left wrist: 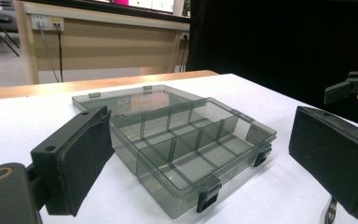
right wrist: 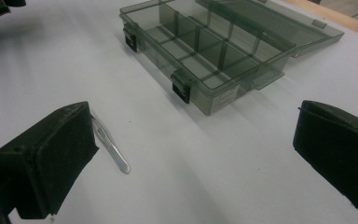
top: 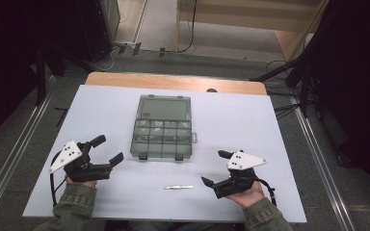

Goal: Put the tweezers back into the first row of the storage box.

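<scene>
- High view: one smoky plastic organizer box (top: pixel 161 132) sits open mid-table, lid flat behind it. One metal tweezers (top: pixel 178 187) lies just in front of the box, nearer me. My left gripper (top: pixel 105 150) is off the box's near-left corner, my right gripper (top: pixel 217 167) off its near-right, both with jaws spread, holding nothing.
- Left gripper view: my two pads gape wide with the box between them, farther off. I count two black latches on its front wall.
- Right gripper view: jaws wide apart, tweezers (right wrist: pixel 111 146) right by one pad, box (right wrist: pixel 214 56) beyond. Looks like the pre-grab stage; next I'd drop the right claw over the tweezers and pinch.
</scene>
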### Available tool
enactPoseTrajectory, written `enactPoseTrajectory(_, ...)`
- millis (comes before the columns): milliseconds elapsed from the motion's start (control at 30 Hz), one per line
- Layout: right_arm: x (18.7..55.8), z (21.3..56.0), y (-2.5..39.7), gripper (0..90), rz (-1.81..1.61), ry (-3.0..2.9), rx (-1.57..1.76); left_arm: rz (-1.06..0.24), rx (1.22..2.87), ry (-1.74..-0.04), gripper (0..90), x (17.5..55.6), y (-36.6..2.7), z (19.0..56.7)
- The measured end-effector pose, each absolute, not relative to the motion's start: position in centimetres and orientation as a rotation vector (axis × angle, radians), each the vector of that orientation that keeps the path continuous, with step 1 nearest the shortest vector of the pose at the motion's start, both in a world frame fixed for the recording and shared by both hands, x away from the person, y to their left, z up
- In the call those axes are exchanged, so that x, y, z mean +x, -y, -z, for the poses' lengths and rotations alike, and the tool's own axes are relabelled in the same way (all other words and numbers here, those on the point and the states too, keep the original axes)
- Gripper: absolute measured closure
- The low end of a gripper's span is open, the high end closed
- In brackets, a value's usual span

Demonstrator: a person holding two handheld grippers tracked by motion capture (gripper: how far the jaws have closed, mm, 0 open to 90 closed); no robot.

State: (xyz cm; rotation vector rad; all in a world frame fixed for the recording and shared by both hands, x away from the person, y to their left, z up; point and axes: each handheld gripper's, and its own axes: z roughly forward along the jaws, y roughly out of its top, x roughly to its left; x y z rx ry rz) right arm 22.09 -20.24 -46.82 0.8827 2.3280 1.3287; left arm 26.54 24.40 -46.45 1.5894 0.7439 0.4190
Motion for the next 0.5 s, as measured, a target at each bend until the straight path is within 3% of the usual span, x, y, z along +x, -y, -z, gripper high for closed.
enactPoseTrajectory(500, 22.5, 47.5, 17.2, 0.0, -1.247, -2.491, 0.801, -0.415, 1.593, -0.743, 5.7, 26.6, -24.4, 46.5)
